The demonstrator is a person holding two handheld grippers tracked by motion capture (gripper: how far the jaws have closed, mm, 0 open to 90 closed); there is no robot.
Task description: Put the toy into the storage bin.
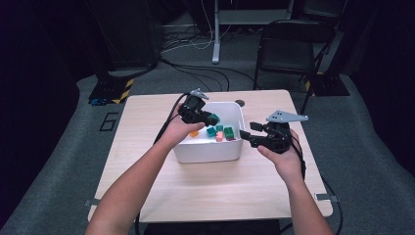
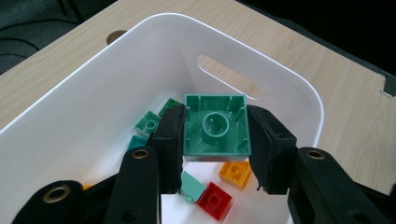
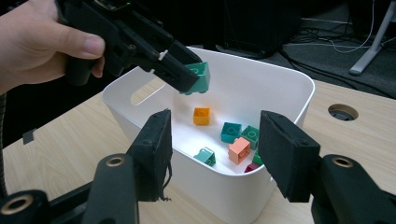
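A white bin point(image 1: 208, 152) stands mid-table with several small bricks in it: green, teal, orange, salmon and red. My left gripper point(image 1: 211, 119) hovers over the bin's left part, shut on a green brick point(image 2: 215, 126) whose hollow underside faces its camera. The same green brick point(image 3: 200, 77) hangs above the bin point(image 3: 280, 79) in the right gripper view. My right gripper point(image 1: 245, 132) stands open just outside the bin's right wall, nothing between its pads point(image 3: 156, 140). An orange brick point(image 3: 201, 115) and a salmon brick point(image 3: 239, 149) lie on the bin floor.
The wooden table point(image 1: 147, 117) has a round cable hole point(image 1: 239, 103) behind the bin. A black folding chair point(image 1: 288, 46) and a desk leg with cables stand on the grey floor beyond. Bare tabletop lies on all sides of the bin.
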